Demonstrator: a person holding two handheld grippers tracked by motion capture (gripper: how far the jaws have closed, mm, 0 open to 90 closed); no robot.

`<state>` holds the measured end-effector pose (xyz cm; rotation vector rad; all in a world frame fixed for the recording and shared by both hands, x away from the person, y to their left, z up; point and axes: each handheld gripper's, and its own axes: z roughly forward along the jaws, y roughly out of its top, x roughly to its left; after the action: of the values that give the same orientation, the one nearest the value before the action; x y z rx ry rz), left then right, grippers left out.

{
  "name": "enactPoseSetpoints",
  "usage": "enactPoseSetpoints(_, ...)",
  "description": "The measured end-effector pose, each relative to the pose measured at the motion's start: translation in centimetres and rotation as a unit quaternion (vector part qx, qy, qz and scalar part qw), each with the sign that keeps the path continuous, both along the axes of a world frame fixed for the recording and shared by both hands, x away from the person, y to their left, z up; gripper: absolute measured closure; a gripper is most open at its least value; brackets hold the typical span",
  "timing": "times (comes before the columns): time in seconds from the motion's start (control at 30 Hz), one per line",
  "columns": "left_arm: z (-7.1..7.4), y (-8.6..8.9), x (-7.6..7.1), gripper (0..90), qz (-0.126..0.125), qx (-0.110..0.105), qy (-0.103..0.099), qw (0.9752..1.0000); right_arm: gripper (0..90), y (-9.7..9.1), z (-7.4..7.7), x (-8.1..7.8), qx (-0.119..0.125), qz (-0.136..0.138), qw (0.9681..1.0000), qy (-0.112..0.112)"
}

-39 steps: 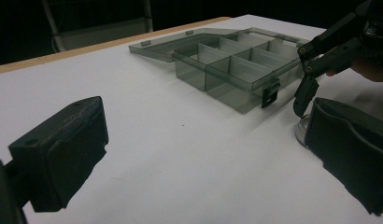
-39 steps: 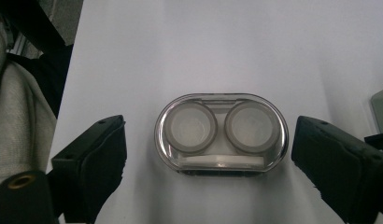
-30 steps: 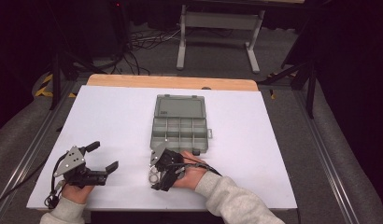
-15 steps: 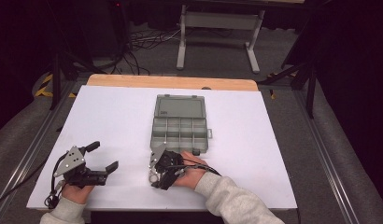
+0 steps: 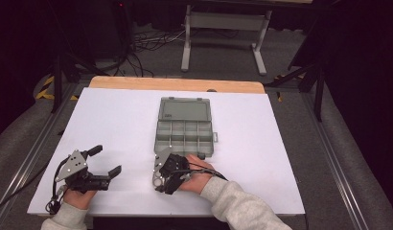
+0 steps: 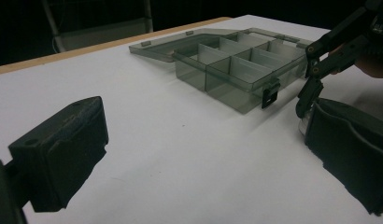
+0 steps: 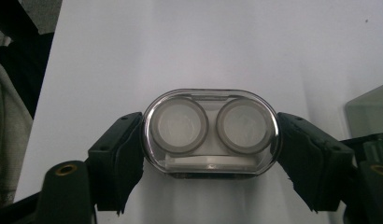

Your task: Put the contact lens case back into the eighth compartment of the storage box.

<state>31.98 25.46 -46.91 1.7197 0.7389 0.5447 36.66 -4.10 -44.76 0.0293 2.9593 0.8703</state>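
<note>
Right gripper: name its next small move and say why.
Probably lift the clear oval case off the white table toward the open compartment box. The right gripper has just closed its jaws on the case's two ends, and the box stands just beyond it.

You wore a light grey sweatshirt with ribbed cuffs, and each black gripper, left gripper (image 5: 104,160) and right gripper (image 5: 158,178), carried a grey three-cornered plate, brass-coloured pivot screws, thick dark jaw pads and a trailing black cable.

no readable text, no labels, no brand marks, no numbers on anything
</note>
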Motion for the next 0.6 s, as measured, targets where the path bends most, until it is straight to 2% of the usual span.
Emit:
enactPoseSetpoints(0.43,0.0,0.0,0.0,0.5,0.001,-0.001,0.0,1.0,26.3,-0.8,1.8,-0.2,0.025,0.001,0.9997,-0.009)
enactPoseSetpoints(0.6,0.0,0.0,0.0,0.5,0.001,-0.001,0.0,1.0,26.3,-1.3,2.5,-0.3,0.041,0.005,0.999,-0.017)
